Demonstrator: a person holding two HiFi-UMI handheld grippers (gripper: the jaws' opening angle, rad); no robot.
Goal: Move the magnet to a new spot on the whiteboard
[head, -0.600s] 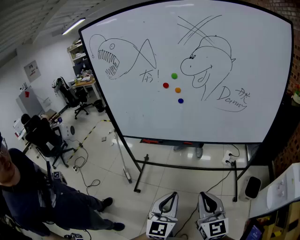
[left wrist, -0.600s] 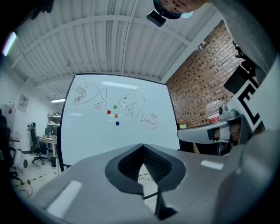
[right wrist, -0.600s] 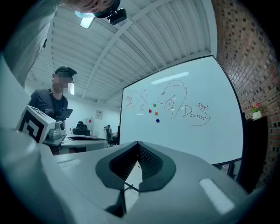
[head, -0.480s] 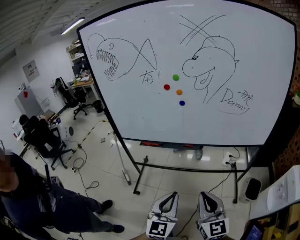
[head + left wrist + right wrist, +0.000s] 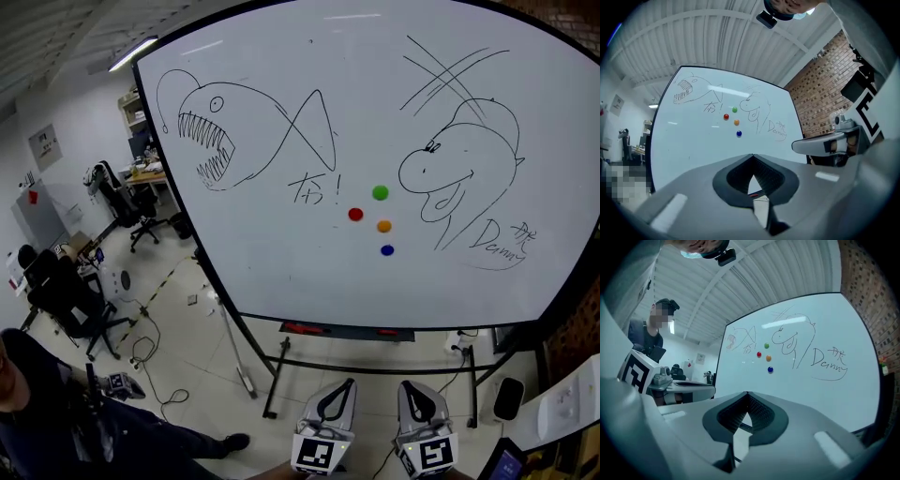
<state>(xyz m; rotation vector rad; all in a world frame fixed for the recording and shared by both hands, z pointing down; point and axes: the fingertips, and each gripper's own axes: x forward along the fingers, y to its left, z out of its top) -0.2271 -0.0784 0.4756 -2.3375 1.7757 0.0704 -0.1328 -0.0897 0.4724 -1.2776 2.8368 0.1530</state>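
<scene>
The whiteboard point(image 5: 281, 272) stands on a wheeled frame and fills most of the head view. Four round magnets cling to it in a loose cluster a little right of its centre, closer to its bottom edge than its top. The green magnet point(image 5: 380, 192) sits highest. The red magnet point(image 5: 355, 214) lies below and to its left, and the orange magnet point(image 5: 383, 226) is just under the green one. The blue magnet point(image 5: 387, 249) is lowest. None of them touch each other. They lie between a marker drawing of a toothy fish point(image 5: 211, 131) near the upper left corner and a cartoon dinosaur head point(image 5: 459, 173) toward the right edge.

Both tools are held low in front of the board, well apart from it and side by side. The left tool point(image 5: 348, 385) has its jaws pressed together at the tips with nothing between them. The right tool point(image 5: 406, 386) is the same, tips meeting and empty. A person in dark clothes point(image 5: 56, 427) stands on the floor beyond the board's lower left corner.
</scene>
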